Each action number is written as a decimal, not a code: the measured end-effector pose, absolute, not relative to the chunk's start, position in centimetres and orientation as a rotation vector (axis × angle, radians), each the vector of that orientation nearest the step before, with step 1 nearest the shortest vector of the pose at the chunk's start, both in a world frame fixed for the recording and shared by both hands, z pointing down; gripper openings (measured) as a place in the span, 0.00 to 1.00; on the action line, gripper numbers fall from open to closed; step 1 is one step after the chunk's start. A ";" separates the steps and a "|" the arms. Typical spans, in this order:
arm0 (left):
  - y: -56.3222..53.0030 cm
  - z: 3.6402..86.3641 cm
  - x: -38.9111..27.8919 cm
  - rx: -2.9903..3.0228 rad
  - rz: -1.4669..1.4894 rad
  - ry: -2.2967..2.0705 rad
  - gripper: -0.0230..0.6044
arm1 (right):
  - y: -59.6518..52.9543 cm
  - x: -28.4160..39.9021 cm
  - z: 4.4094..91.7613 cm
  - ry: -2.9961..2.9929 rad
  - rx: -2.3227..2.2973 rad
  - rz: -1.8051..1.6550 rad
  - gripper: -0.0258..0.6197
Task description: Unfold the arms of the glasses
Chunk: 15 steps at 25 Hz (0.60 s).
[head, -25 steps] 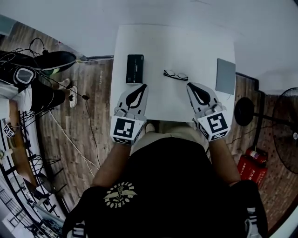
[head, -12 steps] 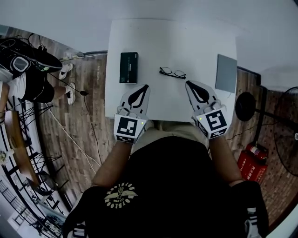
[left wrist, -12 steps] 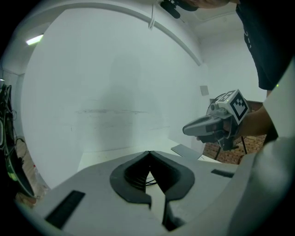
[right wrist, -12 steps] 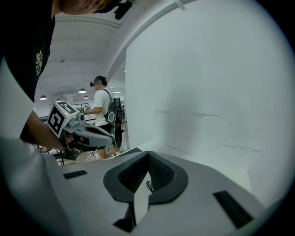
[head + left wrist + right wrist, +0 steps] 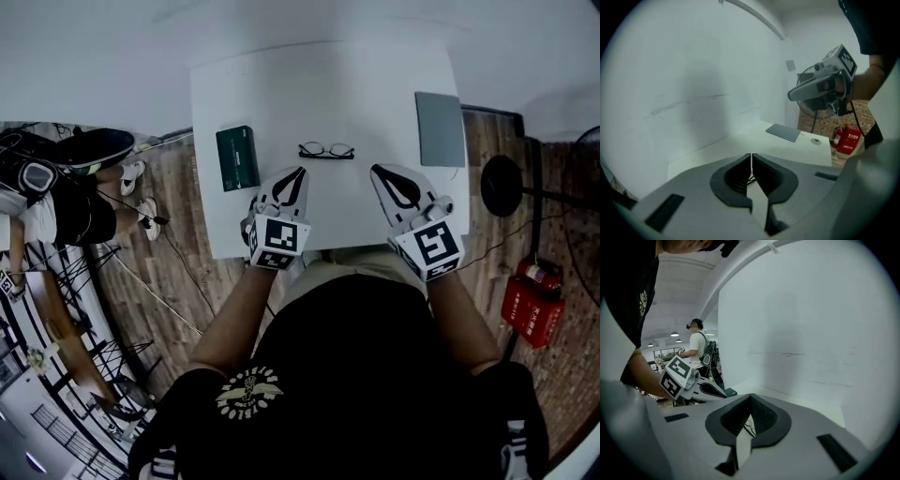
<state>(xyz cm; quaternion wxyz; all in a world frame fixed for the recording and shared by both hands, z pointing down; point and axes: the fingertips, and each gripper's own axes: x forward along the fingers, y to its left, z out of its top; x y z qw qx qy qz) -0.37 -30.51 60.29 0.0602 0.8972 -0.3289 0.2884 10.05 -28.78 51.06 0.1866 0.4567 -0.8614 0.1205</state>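
Though held low over the near part of the tabletop (image 5: 375,84), clamped shut on nothing, jaws tip to tip: left gripper (image 5: 298,171) and right gripper (image 5: 377,170) alike. Out on the bare middle of the tabletop, just beyond both sets of tips and between them, touching neither: glasses (image 5: 326,150), apparently folded, too small to be sure. Toward the left edge, near the left gripper but apart from it: dark green box (image 5: 237,157). Along the right edge, toward the far right corner: flat grey slab (image 5: 440,128), well apart from the glasses. Open white surface from the glasses to the far edge, and free strips on either side of them. Near edge partly covered by grippers and forearms. In the right gripper view, only a sliver of the glasses through the hollow behind the shut jaws; in the left gripper view, mere thin dark lines there, hard to make out.
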 end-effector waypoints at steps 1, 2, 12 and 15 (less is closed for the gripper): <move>-30.7 61.0 0.1 2.716 0.923 -0.970 0.05 | -28.7 10.5 51.2 -2.419 1.297 0.348 0.04; -30.9 61.8 0.5 2.717 0.972 -0.947 0.05 | -28.6 10.9 51.4 -2.414 1.308 0.359 0.04; -32.9 69.3 4.1 2.729 1.426 -0.742 0.05 | -27.5 13.7 53.6 -2.374 1.363 0.457 0.04; -33.1 71.4 4.9 2.719 1.548 -0.661 0.06 | -27.3 14.1 54.1 -2.368 1.368 0.469 0.04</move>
